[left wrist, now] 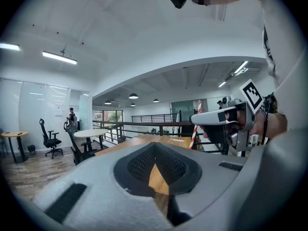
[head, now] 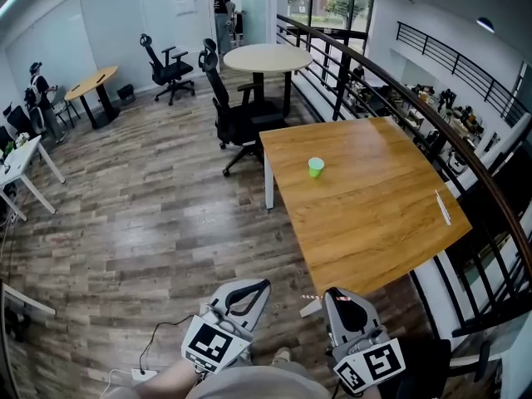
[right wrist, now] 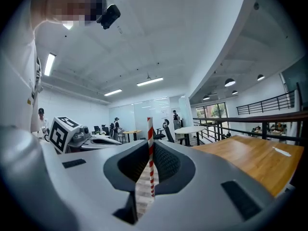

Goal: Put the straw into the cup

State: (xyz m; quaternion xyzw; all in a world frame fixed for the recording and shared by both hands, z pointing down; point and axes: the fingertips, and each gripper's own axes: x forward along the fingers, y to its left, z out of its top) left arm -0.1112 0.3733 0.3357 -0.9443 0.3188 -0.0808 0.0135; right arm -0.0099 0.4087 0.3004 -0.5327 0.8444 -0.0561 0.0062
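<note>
Right gripper view: my right gripper (right wrist: 150,147) pinches the straw (right wrist: 149,127), left gripper (left wrist: 155,149) closed, empty (cup (head: 316,166) well away); I'd carry it over next.

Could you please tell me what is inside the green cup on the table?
Nothing sticks out of the green cup; its inside is too small to make out. The striped straw is clamped in the right gripper, not in the cup.
</note>
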